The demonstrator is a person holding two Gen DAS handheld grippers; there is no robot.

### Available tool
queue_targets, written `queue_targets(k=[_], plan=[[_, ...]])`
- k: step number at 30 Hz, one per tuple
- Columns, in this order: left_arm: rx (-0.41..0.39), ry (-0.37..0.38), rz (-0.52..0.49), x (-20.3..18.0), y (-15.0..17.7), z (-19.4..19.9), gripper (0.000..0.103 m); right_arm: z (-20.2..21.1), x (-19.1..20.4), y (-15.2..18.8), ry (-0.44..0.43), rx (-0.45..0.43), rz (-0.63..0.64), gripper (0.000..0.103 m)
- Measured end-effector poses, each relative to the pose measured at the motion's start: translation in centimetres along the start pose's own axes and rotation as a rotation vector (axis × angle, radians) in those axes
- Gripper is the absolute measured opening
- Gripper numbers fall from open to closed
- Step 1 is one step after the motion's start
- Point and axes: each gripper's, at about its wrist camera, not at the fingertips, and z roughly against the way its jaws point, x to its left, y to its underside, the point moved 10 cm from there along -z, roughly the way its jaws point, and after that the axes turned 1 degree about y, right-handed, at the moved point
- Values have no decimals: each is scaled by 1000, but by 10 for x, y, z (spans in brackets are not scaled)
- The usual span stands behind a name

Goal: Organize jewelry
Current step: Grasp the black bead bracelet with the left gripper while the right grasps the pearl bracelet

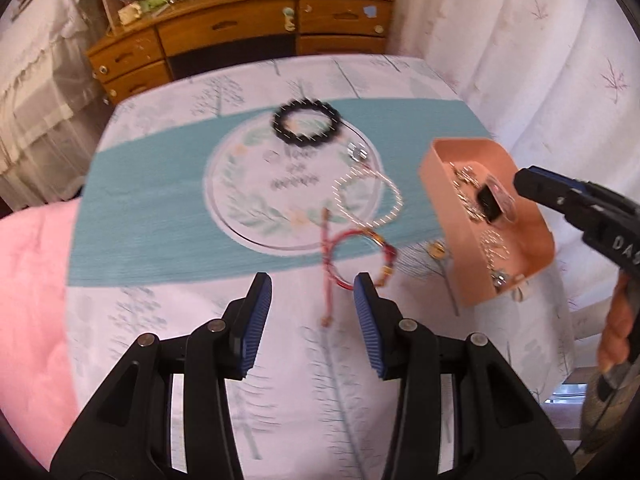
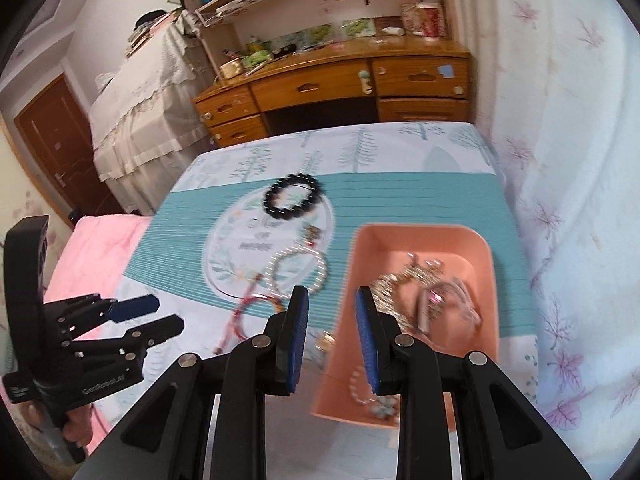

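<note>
Cotton tree-print cloth (image 1: 160, 320) covers the whole work surface, w/ a teal mat (image 1: 160, 208) across it and a printed wreath circle at mat centre. Clock positions below are read off that circle in the left wrist view.

Pink tray (image 1: 444, 216) sits at 3 o'clock, off the mat's edge, already holding a tangle of chains and other small pcs. Right gripper (image 2: 332, 320) has the tray's near side wall between its pads, one finger inside and one outside. Can't tell whether the pads actually pinch it.

Left gripper (image 1: 312, 292) hangs at 6 o'clock, fingers apart, nothing in them.

Loose jewelry on the mat:
- black bead bracelet (image 1: 306, 126), 12 o'clock
- pearl strand (image 1: 368, 196), 3–4 o'clock
- red cord bracelet (image 1: 360, 260), 5 o'clock, just ahead of the left tips, tail trailing toward 6
- small gold piece (image 1: 436, 250), just beside the tray wall

Risks, as I judge them:
- A one-wall hold lets the tray tip, so the chains slide to the low end or spill.
- The cord is thin and flat, so the left pads may grab cloth w/ it or miss.
- Cord lies near the pearls, so lifting it could drag them.
- The gold piece is tiny and easily knocked by the tray.
</note>
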Motion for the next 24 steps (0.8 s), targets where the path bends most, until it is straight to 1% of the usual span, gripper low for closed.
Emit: queue_targets(k=[2,5,9,12,15,18,19,21,24], plan=[[9,-3,6,8,-7,5,40,3,14,-15,-28,15,9,25],[14,-33,10,24,-24,10,40,4,30,-39,-36,32,30,25],[3,-79,0,40,-52,18,40,1,45,-72,-10,55,66,25],[-11,-100,7,51,-77,24,40,-4,54,-100,9,72,83,25],[-15,-107,15,59,-102,21,40,-11,62,-126,40,80,112,25],[-6,-114,13,65,-120,7,40,-30,68,-144,62,102,138,25],[6,-114,14,66,-127,-4,40,-39,68,-146,67,115,144,25],[25,-105,18,69,-134,-26,40,-64,69,-144,54,169,153,25],[51,-86,40,71,-145,-65,40,-101,64,-132,27,247,146,25]])
